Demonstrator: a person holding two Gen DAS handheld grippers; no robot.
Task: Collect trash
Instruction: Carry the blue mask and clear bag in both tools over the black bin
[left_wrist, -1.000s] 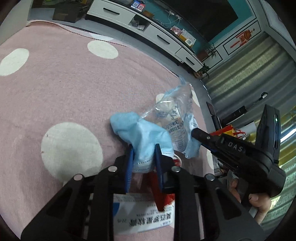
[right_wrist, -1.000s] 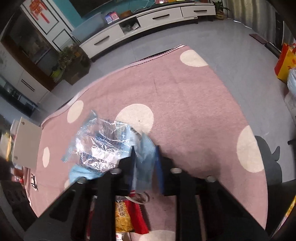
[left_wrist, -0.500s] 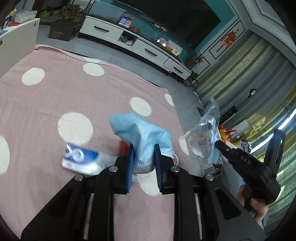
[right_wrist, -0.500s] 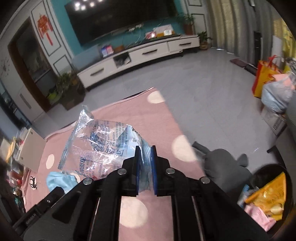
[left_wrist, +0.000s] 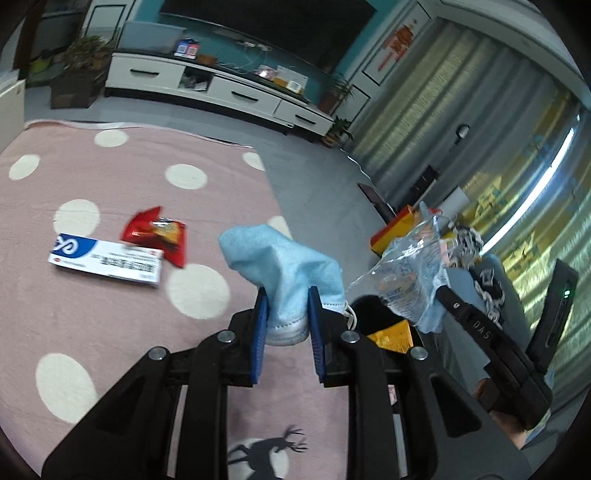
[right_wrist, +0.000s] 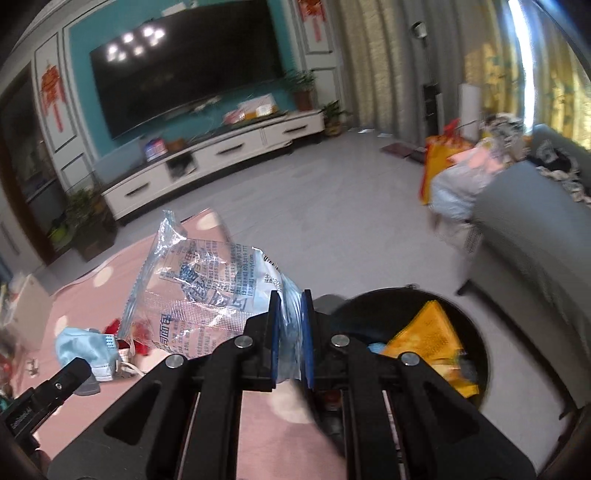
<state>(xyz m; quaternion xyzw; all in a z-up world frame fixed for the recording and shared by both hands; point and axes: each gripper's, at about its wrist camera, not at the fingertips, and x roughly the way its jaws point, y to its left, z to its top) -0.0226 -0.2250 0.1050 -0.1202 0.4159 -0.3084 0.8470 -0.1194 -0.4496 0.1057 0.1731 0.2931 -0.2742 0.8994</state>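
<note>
My left gripper (left_wrist: 284, 299) is shut on a light blue face mask (left_wrist: 284, 262), held above the pink rug. The mask also shows in the right wrist view (right_wrist: 86, 349). My right gripper (right_wrist: 290, 306) is shut on a clear printed plastic wrapper (right_wrist: 199, 291), held just left of a black trash bin (right_wrist: 476, 332). The wrapper (left_wrist: 406, 269) also shows in the left wrist view, above the bin (left_wrist: 364, 314). A yellow packet (right_wrist: 428, 339) lies inside the bin. A white and blue box (left_wrist: 107, 262) and a red snack wrapper (left_wrist: 155, 232) lie on the rug.
The pink rug with white dots (left_wrist: 110, 177) covers the floor at left. A white TV cabinet (left_wrist: 207, 88) lines the far wall. A grey sofa (right_wrist: 532, 236) stands right of the bin, with bags (right_wrist: 450, 181) beside it. Grey bare floor (right_wrist: 332, 206) lies between.
Both grippers have risen and swung right toward the bin, carrying the mask and the wrapper. The box and the red wrapper stayed on the rug. The bin has come into view.
</note>
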